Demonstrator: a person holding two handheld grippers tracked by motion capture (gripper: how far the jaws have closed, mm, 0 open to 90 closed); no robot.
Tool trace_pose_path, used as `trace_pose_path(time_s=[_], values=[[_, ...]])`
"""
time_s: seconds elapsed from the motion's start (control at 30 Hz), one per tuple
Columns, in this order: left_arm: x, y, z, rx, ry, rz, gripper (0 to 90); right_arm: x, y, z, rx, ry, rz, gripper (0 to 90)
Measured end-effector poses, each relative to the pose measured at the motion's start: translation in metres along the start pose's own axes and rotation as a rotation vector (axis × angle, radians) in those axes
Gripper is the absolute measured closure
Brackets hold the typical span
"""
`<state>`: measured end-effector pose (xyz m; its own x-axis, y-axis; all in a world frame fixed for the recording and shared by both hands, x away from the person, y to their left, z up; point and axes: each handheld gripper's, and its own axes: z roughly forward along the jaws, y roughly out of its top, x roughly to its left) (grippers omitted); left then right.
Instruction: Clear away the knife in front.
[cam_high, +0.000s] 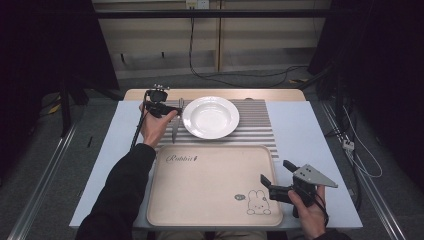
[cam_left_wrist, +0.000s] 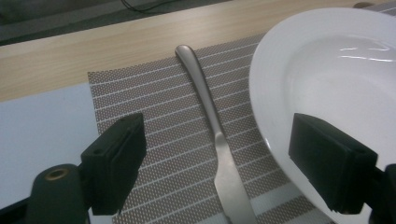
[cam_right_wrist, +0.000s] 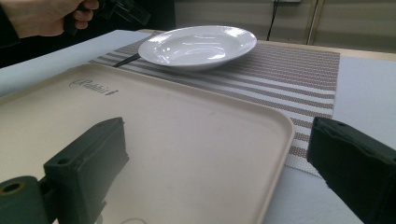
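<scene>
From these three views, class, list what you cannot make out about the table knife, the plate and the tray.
- Table knife: the blade tip runs off the bottom edge of the left gripper view; in the high view the left gripper covers part of the handle.
- White plate: its right side is cut by the left gripper view's frame.
- Beige tray: the small logo beside the rabbit drawing is too small to read in the high view.
</scene>
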<state>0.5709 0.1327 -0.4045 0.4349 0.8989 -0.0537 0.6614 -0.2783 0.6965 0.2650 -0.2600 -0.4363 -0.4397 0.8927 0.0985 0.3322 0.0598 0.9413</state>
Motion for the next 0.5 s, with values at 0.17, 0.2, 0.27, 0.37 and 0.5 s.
trace_pose_path(time_s=[0.17,0.2,0.27,0.37,0.5], values=[[0.010,0.007,0.009,-0.013,0.001,-0.033,22.4,0.000,0.000,0.000,0.001,0.001,0.001,4.6],[0.012,0.008,0.011,-0.012,0.000,-0.044,22.8,0.000,0.000,0.000,0.001,-0.002,0.001,4.6],[0.014,0.011,0.015,0.011,0.011,-0.029,25.6,0.000,0.000,0.000,0.003,-0.006,-0.012,4.6],[0.014,0.013,0.021,0.023,0.021,-0.019,29.2,0.000,-0.001,-0.001,0.001,-0.007,-0.012,4.6],[0.010,0.014,0.031,0.058,0.021,-0.007,35.1,-0.001,-0.001,0.000,0.001,-0.006,-0.009,4.6]])
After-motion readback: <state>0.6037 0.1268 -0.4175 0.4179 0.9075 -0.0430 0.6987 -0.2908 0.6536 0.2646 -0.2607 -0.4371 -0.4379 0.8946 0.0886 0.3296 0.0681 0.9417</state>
